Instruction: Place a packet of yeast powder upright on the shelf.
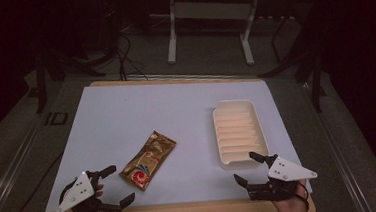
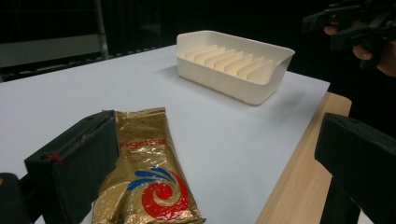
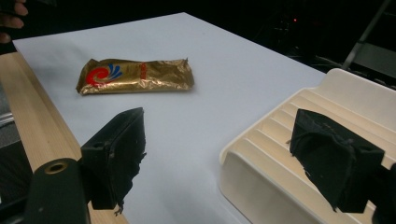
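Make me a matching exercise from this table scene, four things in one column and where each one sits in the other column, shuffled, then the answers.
Things:
1. gold foil snack packet
2. cream ribbed plastic tray
3. left gripper
4. right gripper

Places:
A. open, at the tray's near end
B. right half of the white sheet
C. open, near the packet's near end
D. flat on the sheet, left of the tray

Pairs: 1-D, 2-B, 3-C, 4-A

In the left gripper view, the gold packet [image 2: 147,186] is cut off by the bottom edge, and its red lettering is too blurred to read. In the right gripper view, the cream tray [image 3: 280,140] runs past the right edge.
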The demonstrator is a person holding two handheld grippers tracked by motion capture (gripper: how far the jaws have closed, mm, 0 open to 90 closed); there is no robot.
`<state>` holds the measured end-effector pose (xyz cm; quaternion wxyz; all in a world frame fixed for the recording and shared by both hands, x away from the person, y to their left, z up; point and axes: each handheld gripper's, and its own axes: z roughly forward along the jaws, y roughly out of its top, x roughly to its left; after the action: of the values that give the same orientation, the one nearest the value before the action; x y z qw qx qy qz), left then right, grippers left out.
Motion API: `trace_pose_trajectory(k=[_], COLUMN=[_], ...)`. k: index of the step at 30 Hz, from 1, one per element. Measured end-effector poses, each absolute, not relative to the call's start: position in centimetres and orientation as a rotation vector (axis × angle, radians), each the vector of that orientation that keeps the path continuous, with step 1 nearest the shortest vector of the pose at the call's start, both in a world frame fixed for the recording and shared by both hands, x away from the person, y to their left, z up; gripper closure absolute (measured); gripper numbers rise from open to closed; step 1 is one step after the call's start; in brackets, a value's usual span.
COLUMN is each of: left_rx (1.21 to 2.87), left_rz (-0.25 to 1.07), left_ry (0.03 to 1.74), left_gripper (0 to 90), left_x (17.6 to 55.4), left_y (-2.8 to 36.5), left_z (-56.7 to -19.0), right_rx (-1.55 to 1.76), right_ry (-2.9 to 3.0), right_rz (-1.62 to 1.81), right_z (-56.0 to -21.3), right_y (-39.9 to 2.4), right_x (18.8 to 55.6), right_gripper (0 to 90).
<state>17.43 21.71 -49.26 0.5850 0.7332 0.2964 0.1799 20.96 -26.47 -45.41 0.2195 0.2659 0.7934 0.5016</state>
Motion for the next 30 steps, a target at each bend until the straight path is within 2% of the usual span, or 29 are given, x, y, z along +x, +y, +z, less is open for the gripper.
trace_pose_trajectory(k=[7, 14, 22, 25, 30], left_rx=[1.715, 1.724, 1.734, 1.729, 1.683], left_rz=[0.39, 0.38, 0.339, 0.336, 0.272], left_ry=[0.677, 0.575, 0.596, 0.652, 0.633], left_gripper=[0.4, 0.3, 0.3, 0.3, 0.2], left_x=[17.6, 17.2, 17.3, 17.5, 17.9], left_y=[21.8, 20.9, 19.8, 19.9, 20.2], left_z=[-49.4, -49.1, -48.3, -47.2, -45.7], right_rx=[0.662, 0.657, 0.624, 0.622, 0.603], right_ry=[2.155, 2.164, 2.184, 2.182, 2.167], right_rz=[1.393, 1.408, 1.405, 1.428, 1.417], right_z=[-45.2, -44.6, -44.2, -44.0, -43.7], right_y=[-26.5, -26.4, -25.8, -25.6, -25.6], right_x=[21.1, 20.9, 20.4, 20.4, 20.5], right_gripper=[16.4, 13.1, 11.4, 11.2, 10.3])
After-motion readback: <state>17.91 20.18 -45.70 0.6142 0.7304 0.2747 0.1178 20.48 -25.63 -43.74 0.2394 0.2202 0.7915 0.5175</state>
